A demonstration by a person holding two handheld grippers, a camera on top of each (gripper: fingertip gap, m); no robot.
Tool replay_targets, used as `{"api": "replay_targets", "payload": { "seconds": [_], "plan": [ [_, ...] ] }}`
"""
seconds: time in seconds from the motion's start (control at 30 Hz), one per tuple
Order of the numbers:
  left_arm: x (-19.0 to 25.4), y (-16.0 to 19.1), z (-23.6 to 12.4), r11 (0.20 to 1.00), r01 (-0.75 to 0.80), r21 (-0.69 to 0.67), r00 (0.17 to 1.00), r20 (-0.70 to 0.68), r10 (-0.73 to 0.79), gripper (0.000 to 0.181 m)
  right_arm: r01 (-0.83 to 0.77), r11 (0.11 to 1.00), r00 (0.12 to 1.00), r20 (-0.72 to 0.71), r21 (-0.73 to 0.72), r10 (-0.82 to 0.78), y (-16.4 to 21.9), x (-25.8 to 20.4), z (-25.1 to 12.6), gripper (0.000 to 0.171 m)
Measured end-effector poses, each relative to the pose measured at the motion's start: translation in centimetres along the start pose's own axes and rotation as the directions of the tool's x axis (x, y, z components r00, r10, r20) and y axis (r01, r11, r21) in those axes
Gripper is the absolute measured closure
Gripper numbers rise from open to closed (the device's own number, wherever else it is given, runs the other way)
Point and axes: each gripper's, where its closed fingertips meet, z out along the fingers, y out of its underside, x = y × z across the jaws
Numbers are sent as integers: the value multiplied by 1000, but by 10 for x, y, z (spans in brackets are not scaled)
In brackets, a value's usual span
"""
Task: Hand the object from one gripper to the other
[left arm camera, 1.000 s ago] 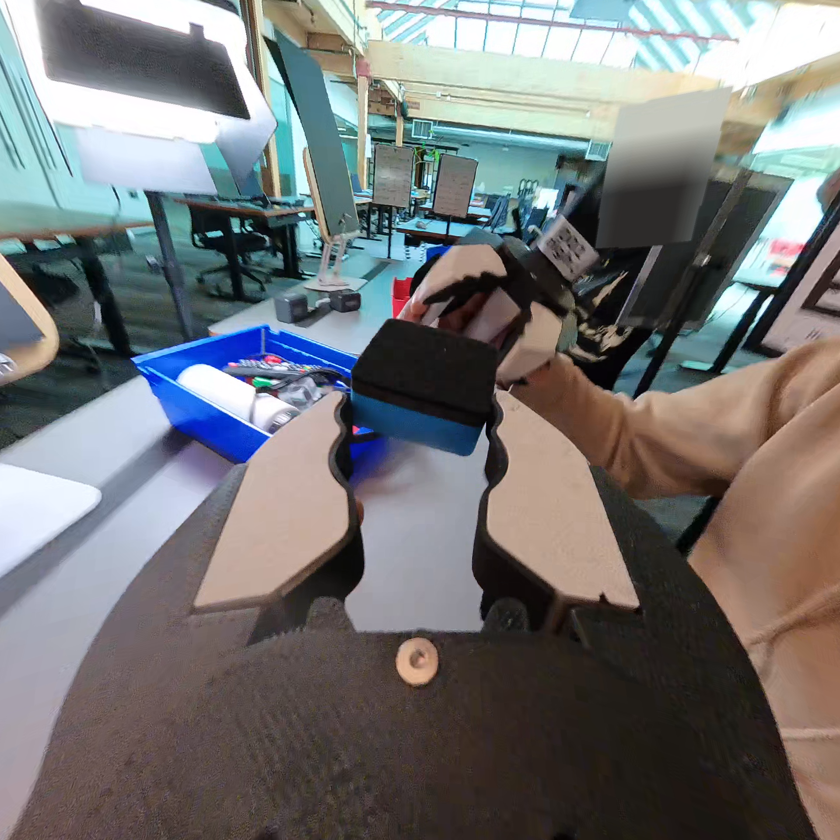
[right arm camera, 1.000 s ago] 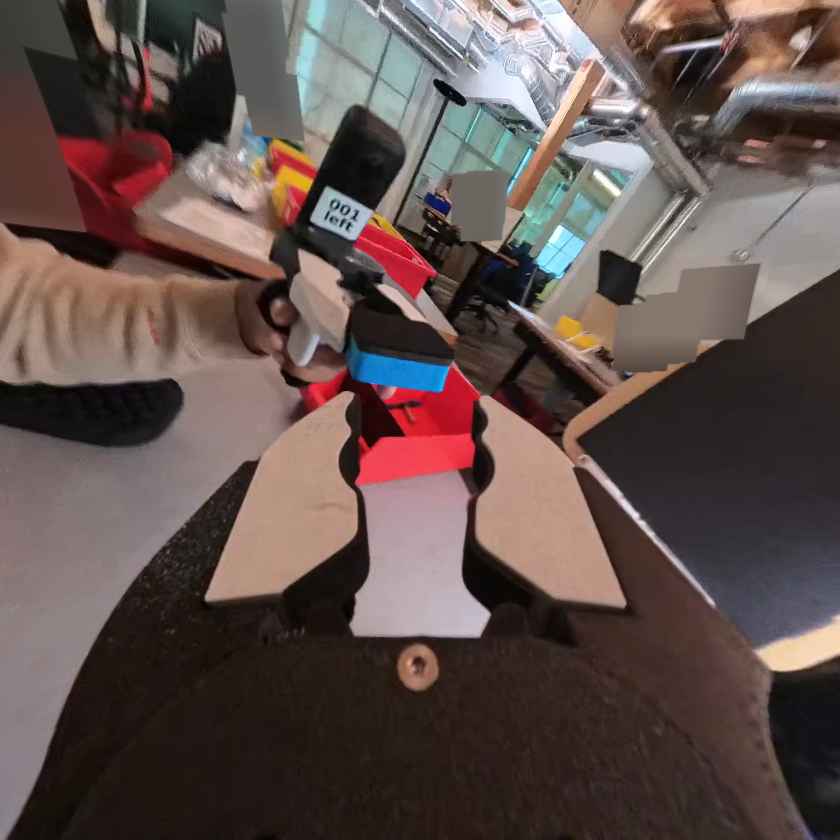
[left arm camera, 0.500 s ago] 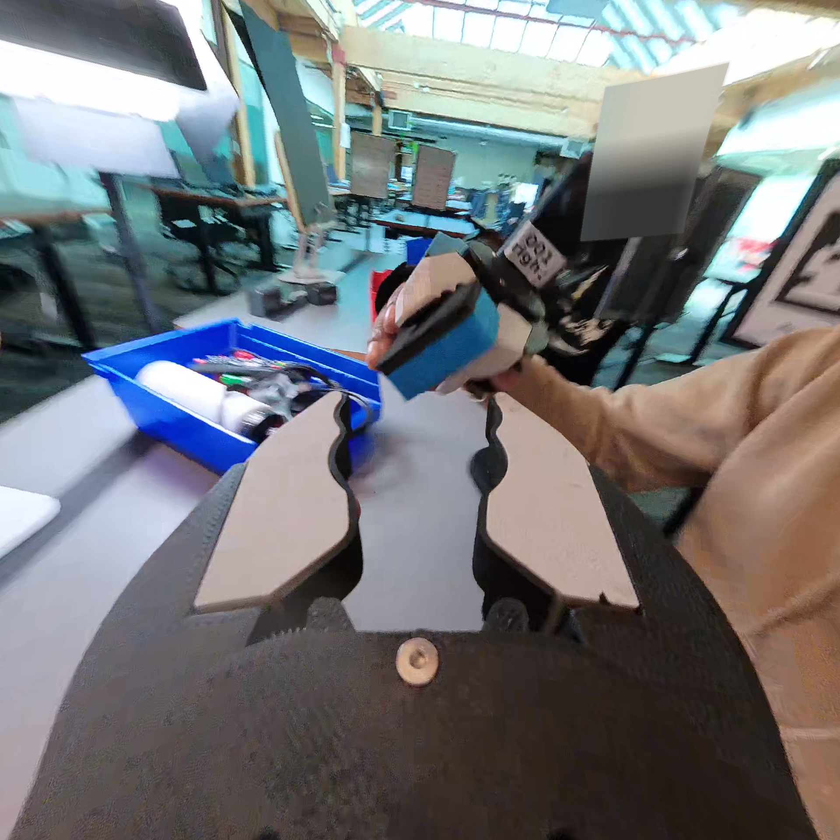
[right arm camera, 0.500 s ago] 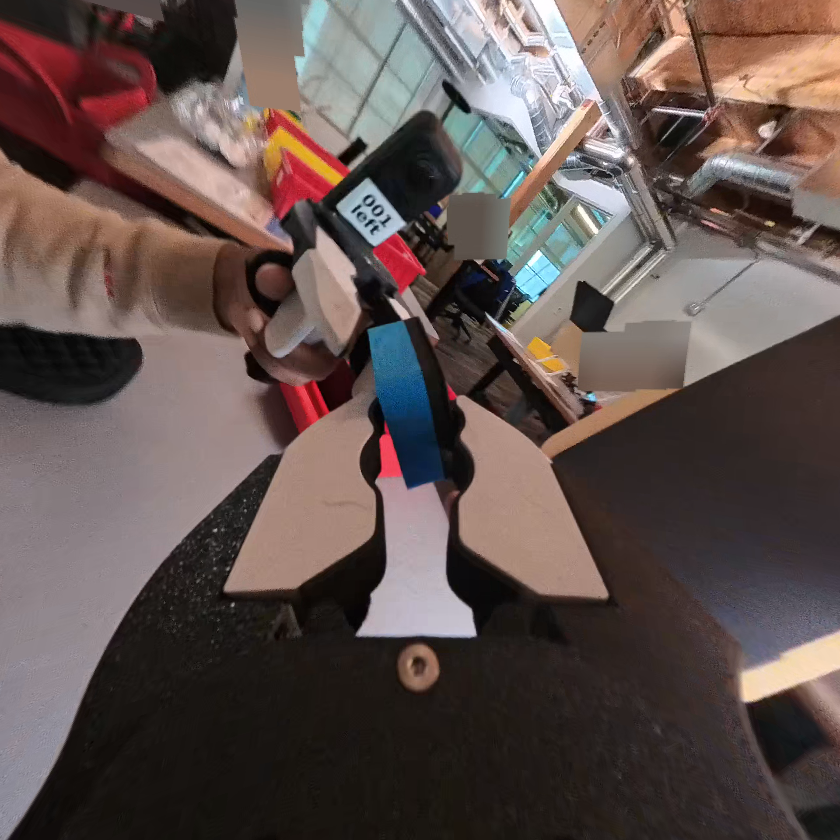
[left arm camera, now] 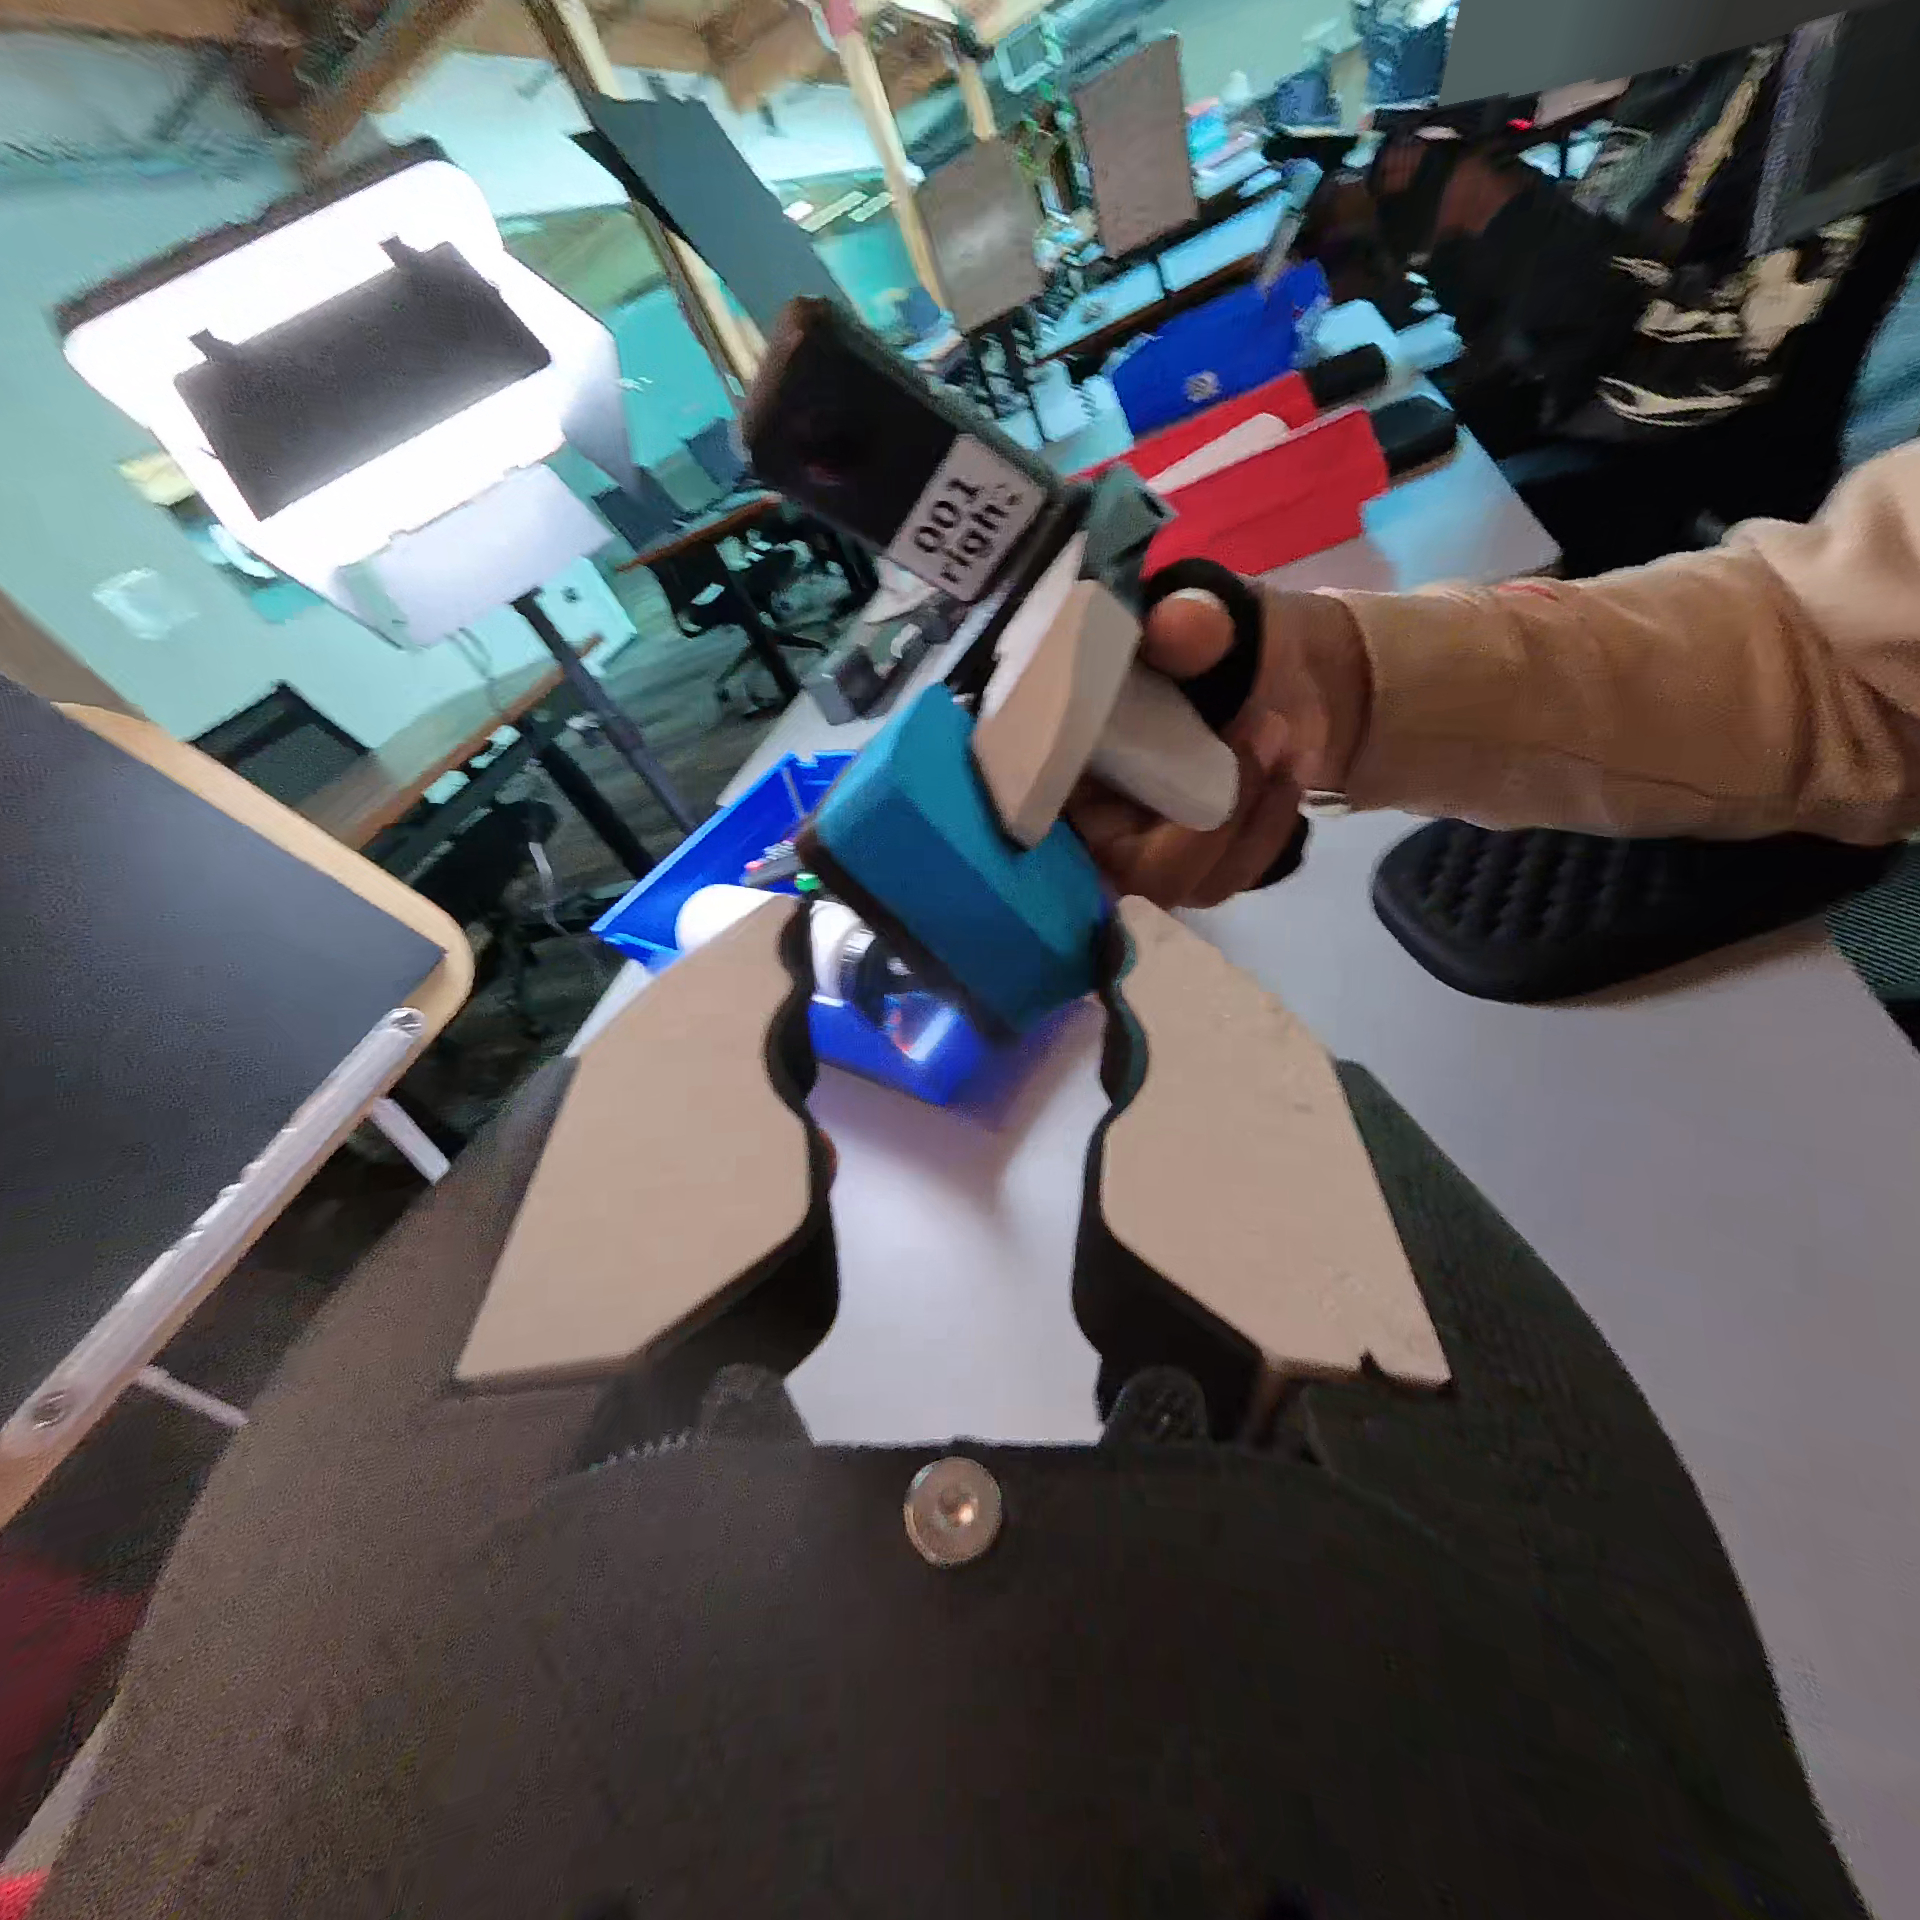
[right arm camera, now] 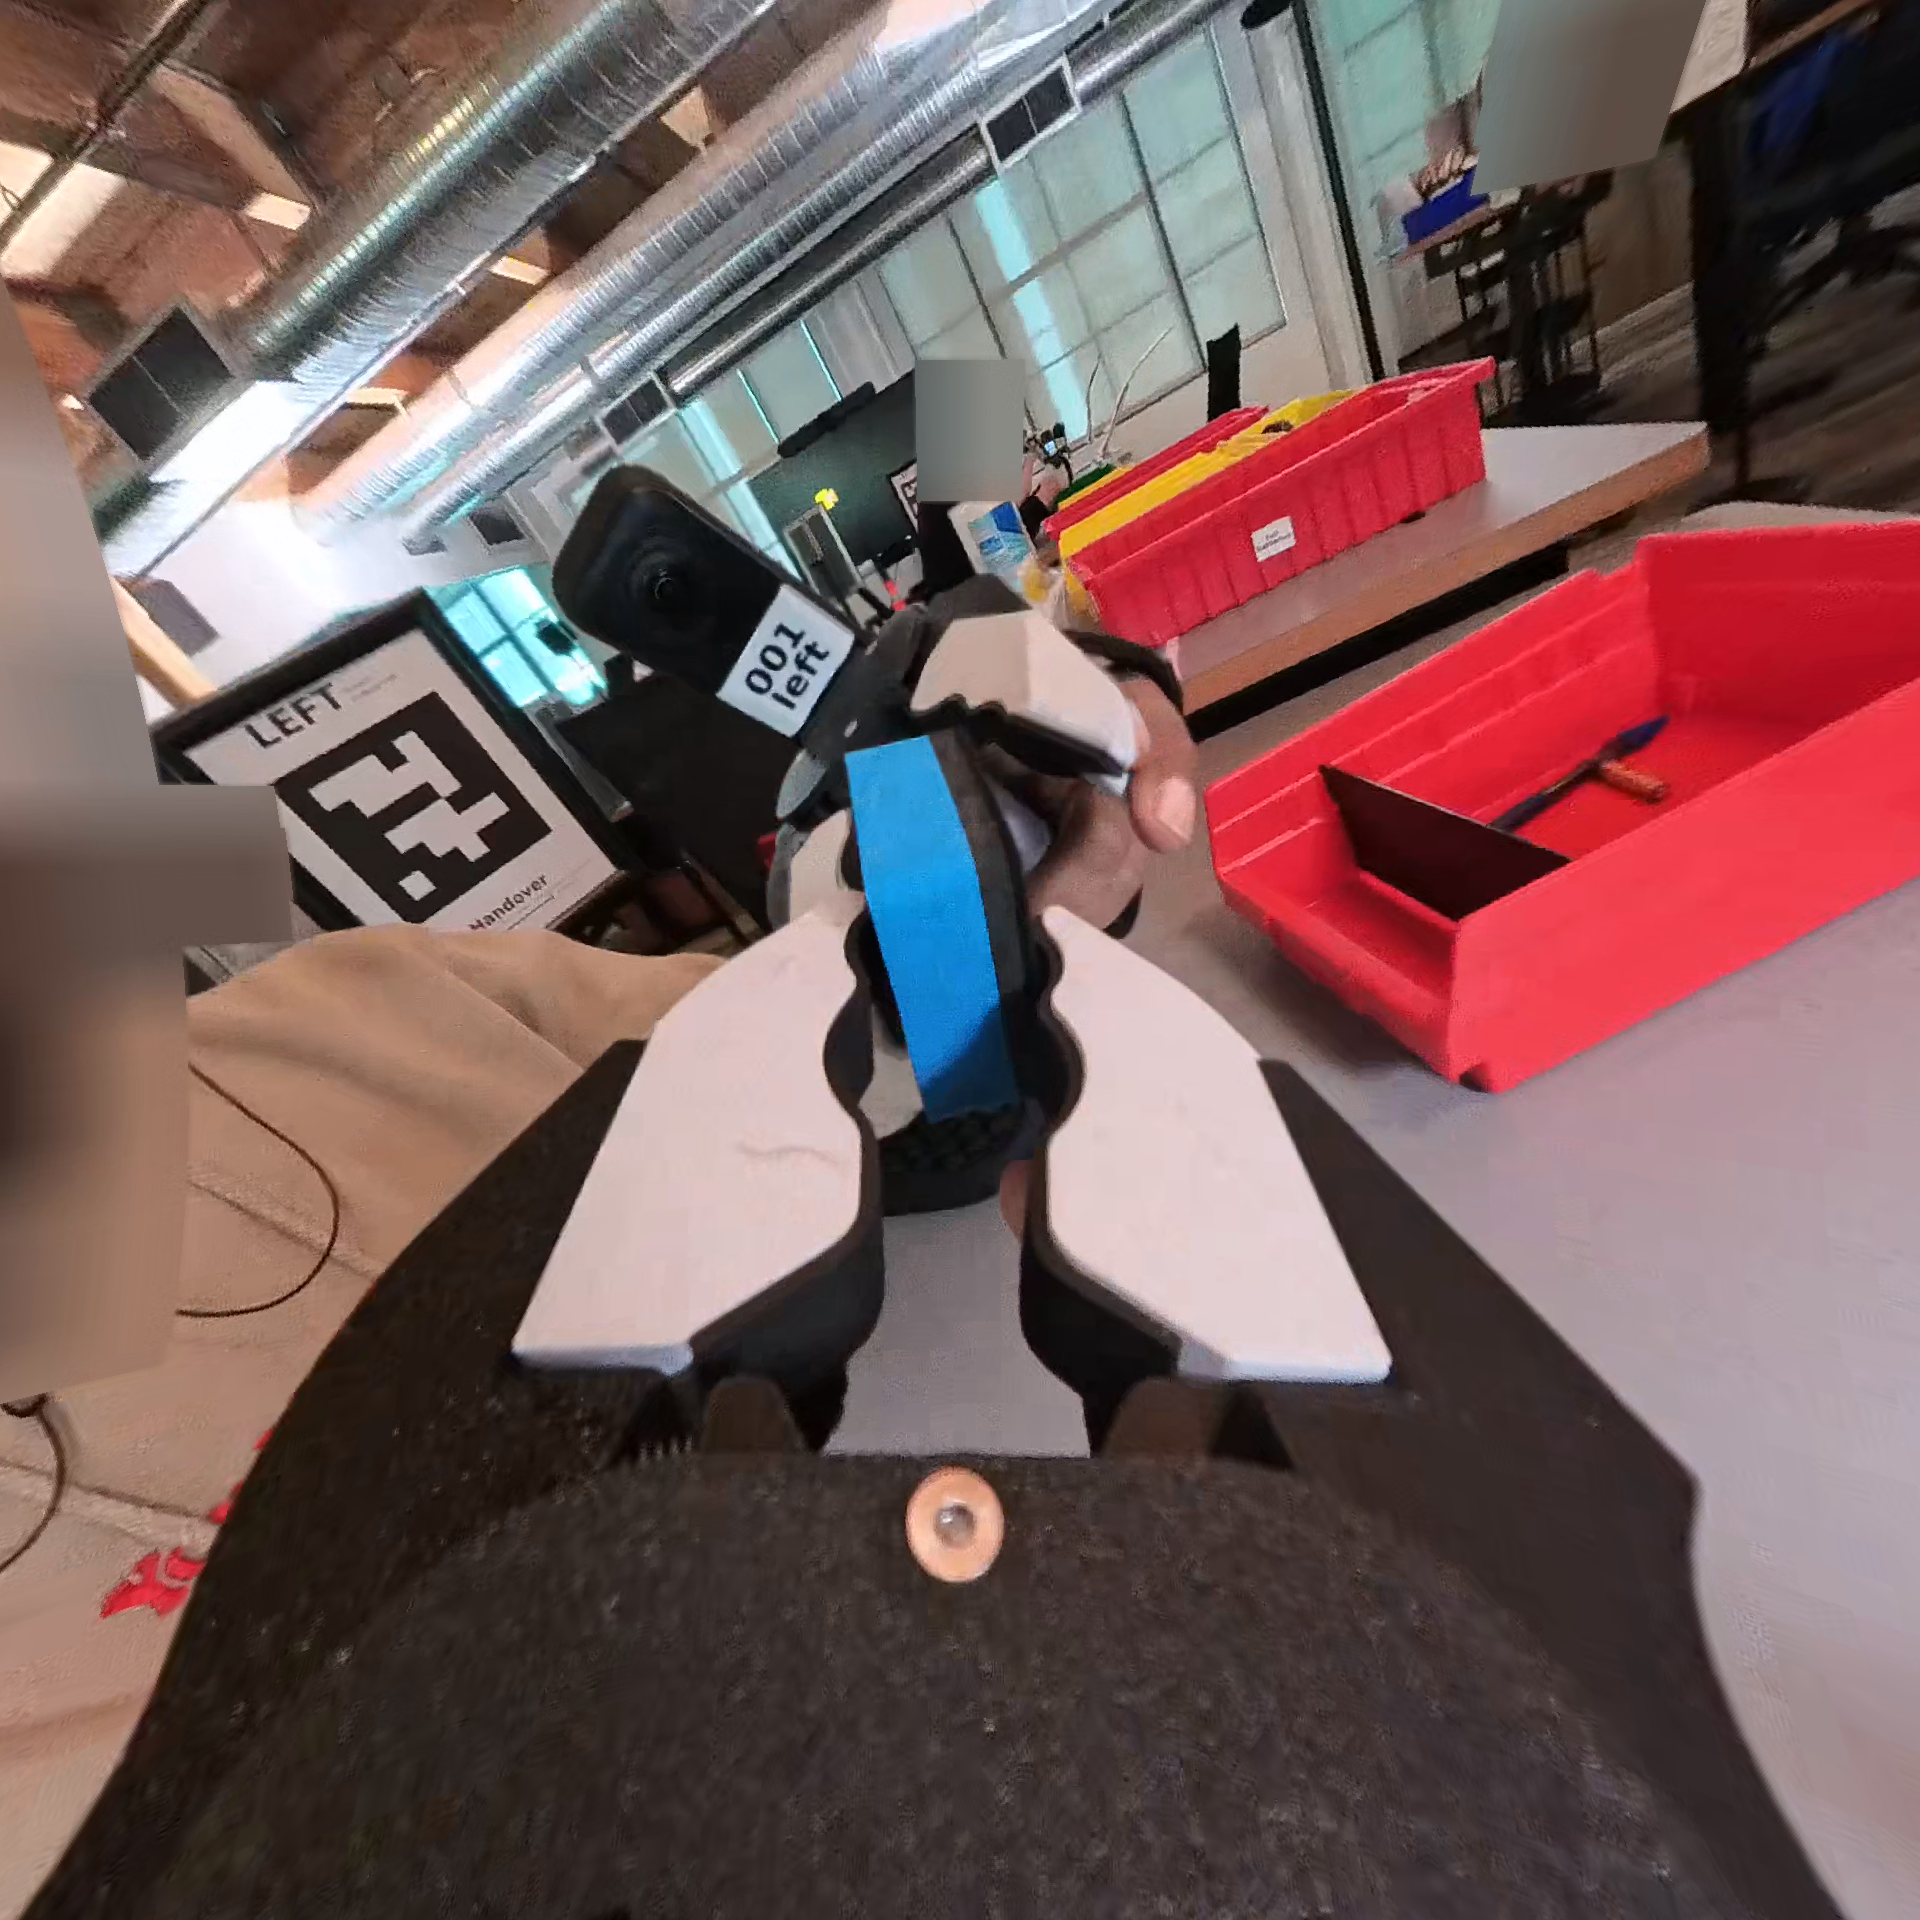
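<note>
The object is a block with a blue layer and a black layer (left arm camera: pixel 935 862). My right gripper (right arm camera: pixel 951 935) is shut on it, with the block standing on edge between its fingers (right arm camera: pixel 925 935). In the left wrist view the right gripper's finger (left arm camera: pixel 1039 727) presses the block's flat blue face. My left gripper (left arm camera: pixel 956 925) is open, and its fingertips flank the block's near corner. I cannot tell whether they touch it. In the right wrist view the left gripper's fingers (right arm camera: pixel 1029 675) sit just behind the block's far end.
A blue bin (left arm camera: pixel 894 1049) holding a white roll stands on the grey table (right arm camera: pixel 1558 1299) just beyond the left fingertips. A red bin (right arm camera: pixel 1558 935) with a black divider and a pen is to the right. A black panel (left arm camera: pixel 156 987) stands at left. Both grippers' tips are close together, under 4 cm apart.
The left gripper held the block a second ago. The right gripper closed on it and took it away. Both grippers have since swung round, and the block is back by the left fingertips.
</note>
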Motion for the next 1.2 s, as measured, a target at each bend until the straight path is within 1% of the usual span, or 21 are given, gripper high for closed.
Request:
{"api": "replay_targets", "payload": {
  "seconds": [0.03,0.2,0.23,0.3,0.37,0.43,0.53,0.6,0.67,0.7,0.73,0.77,0.8,0.87,0.9,0.93,0.97,1.03,1.1,1.13,1.2],
  "plan": [
    [4,2,0,1000,5,-12,1000,-30,-5,136,-26,1000,1000,2,1,26,1,3,1,145],
    [2,4,5,992,124,-1,991,-43,-124,145,-46,999,999,-10,24,46,-2,8,-3,144],
    [1,6,6,991,130,-4,991,-39,-130,148,-9,1000,999,-35,24,10,-3,9,-4,143],
    [-2,13,6,995,93,-34,996,-16,-93,151,133,991,980,-150,0,-131,-6,18,-10,136],
    [-2,16,4,997,39,-66,999,-13,-39,152,295,954,924,-241,-49,-298,-10,21,-18,131],
    [-2,23,2,991,-37,-126,999,-11,36,153,466,873,825,-288,-140,-486,-11,19,-26,124],
    [3,45,1,946,-179,-269,984,-47,173,153,689,660,607,-258,-300,-752,-3,8,-29,121],
    [12,58,3,911,-243,-334,970,-102,221,153,725,530,491,-209,-440,-846,13,13,-26,118],
    [22,64,6,900,-268,-344,962,-151,229,153,697,458,468,-134,-552,-874,37,22,-19,116],
    [25,65,8,902,-267,-339,961,-160,224,153,679,414,443,-112,-606,-890,45,31,-18,122],
    [23,66,8,903,-260,-342,963,-153,220,154,670,362,403,-92,-648,-911,50,38,-18,140],
    [18,66,7,910,-240,-338,970,-129,208,155,679,352,384,-98,-644,-918,48,41,-19,142],
    [11,64,6,927,-199,-317,980,-96,177,154,683,389,405,-124,-618,-906,43,41,-21,144],
    [-9,60,0,956,-93,-277,996,-18,92,147,663,505,454,-240,-553,-858,19,45,-35,144],
    [-22,59,-4,965,-45,-258,998,29,55,144,647,548,449,-316,-530,-836,3,53,-48,144],
    [-34,57,-8,973,0,-231,997,78,19,142,625,579,413,-407,-523,-815,-13,64,-67,144],
    [-46,56,-13,979,43,-201,992,125,-18,142,593,598,350,-496,-539,-795,-27,78,-91,144],
    [-67,55,-22,982,122,-144,974,206,-91,143,492,622,179,-628,-609,-757,-46,110,-144,144],
    [-84,57,-31,978,180,-107,951,273,-146,144,355,644,25,-682,-678,-731,-49,143,-194,144],
    [-90,59,-34,974,204,-93,940,295,-169,145,289,655,-25,-689,-698,-724,-45,158,-214,144],
    [-100,62,-40,969,237,-71,920,335,-201,146,160,678,-56,-692,-717,-719,-28,185,-243,143]
  ]
}}
